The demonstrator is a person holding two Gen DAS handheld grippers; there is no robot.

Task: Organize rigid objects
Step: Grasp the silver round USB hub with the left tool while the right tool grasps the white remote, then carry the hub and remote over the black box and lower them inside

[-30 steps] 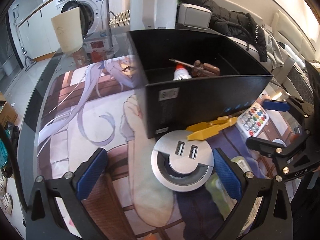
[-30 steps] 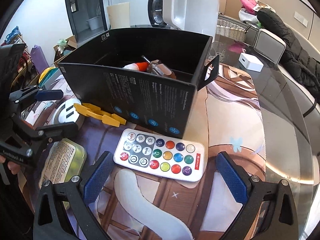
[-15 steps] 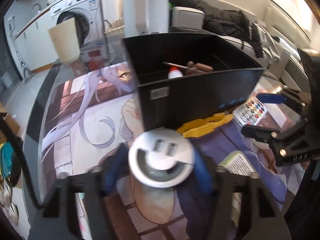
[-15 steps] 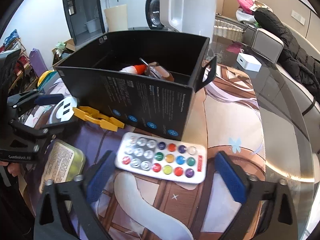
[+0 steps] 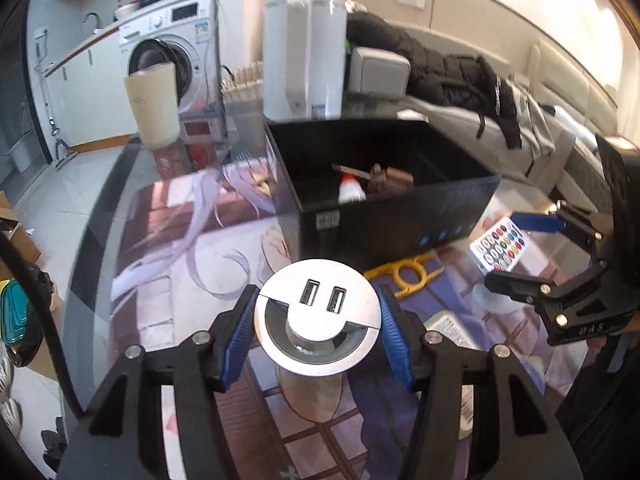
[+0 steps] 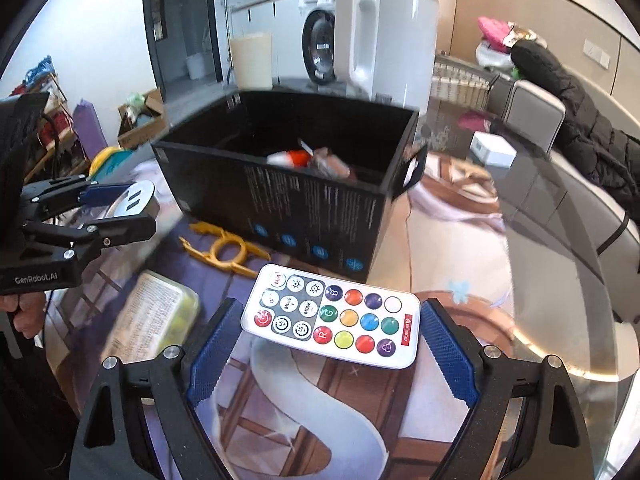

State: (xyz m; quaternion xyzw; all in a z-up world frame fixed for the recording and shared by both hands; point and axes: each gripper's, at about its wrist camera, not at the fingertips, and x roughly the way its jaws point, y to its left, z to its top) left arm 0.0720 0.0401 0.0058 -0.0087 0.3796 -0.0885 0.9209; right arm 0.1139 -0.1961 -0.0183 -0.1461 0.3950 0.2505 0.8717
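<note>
Glass tabletop (image 5: 100, 240) with one printed anime mat (image 5: 192, 240) is filling the left wrist view, and one black box (image 5: 384, 216) is sitting open on it. Inside the box two things are lying: a white bottle with a red cap (image 5: 351, 191) and a brown tool (image 5: 390, 180). The left gripper (image 5: 317, 330) is clamping one round silver USB hub (image 5: 317, 322) between its two blue pads, which are pressing on the disc's opposite sides; two USB ports are showing on its face. One yellow plastic tool (image 5: 406, 274) is lying just in front of the box.

Turning to the right wrist view, the same black box (image 6: 304, 208) is standing on the mat (image 6: 344, 408), with the yellow plastic tool (image 6: 226, 250) near its front wall. The right gripper (image 6: 330, 346) is bracketing one white remote (image 6: 332, 316) carrying twenty round buttons; its pads are sitting beside the remote's two ends, though whether they are truly pressing I cannot tell. One clear labelled packet (image 6: 150, 316) is lying to the left. The left gripper (image 6: 120, 212) is holding the hub (image 6: 134, 200) beside the box.
</note>
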